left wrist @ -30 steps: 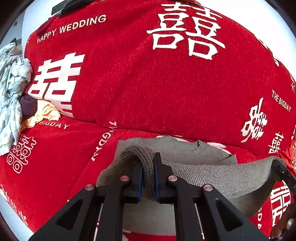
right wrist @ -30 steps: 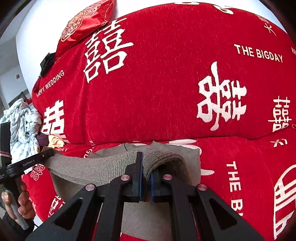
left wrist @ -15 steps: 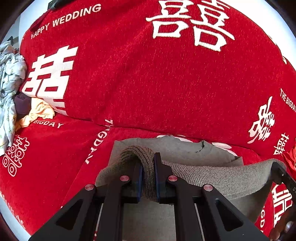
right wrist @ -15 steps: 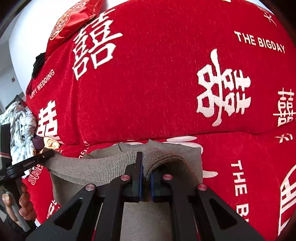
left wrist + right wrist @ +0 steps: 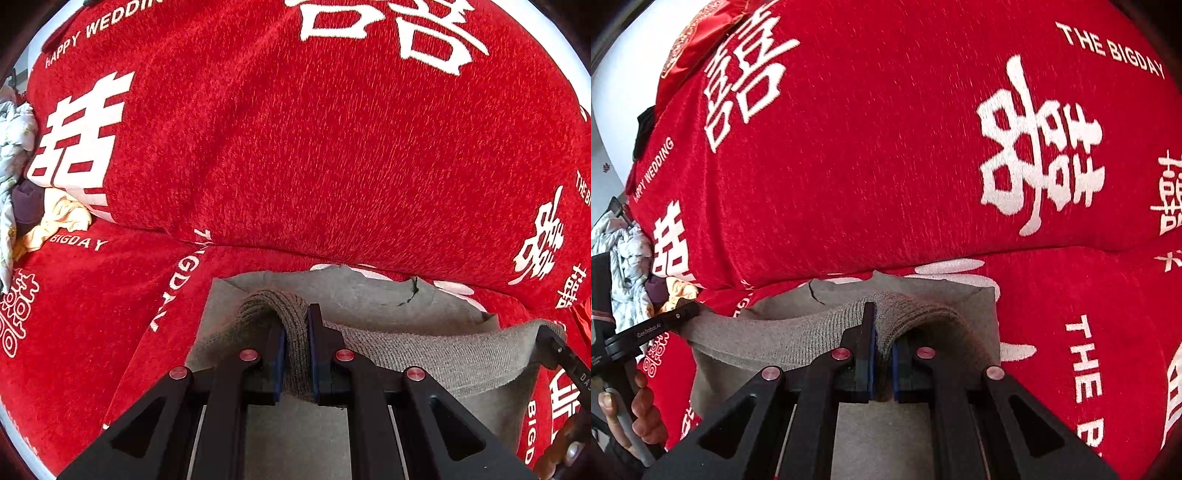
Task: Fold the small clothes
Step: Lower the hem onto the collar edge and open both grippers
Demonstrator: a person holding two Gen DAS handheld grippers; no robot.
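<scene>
— How's my feed? 
— I see bright, even daylight; the red sofa cover is vivid, with no glare. 
— Any blur? 
— I see sharp centres, soft shadow under the grey garment, strong fisheye bending and dark corners.

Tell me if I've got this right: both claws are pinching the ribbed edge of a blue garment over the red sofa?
Nearly. The garment is grey, not blue, as both wrist views show. The left claw and right claw each pinch its ribbed edge above the red sofa.
</scene>
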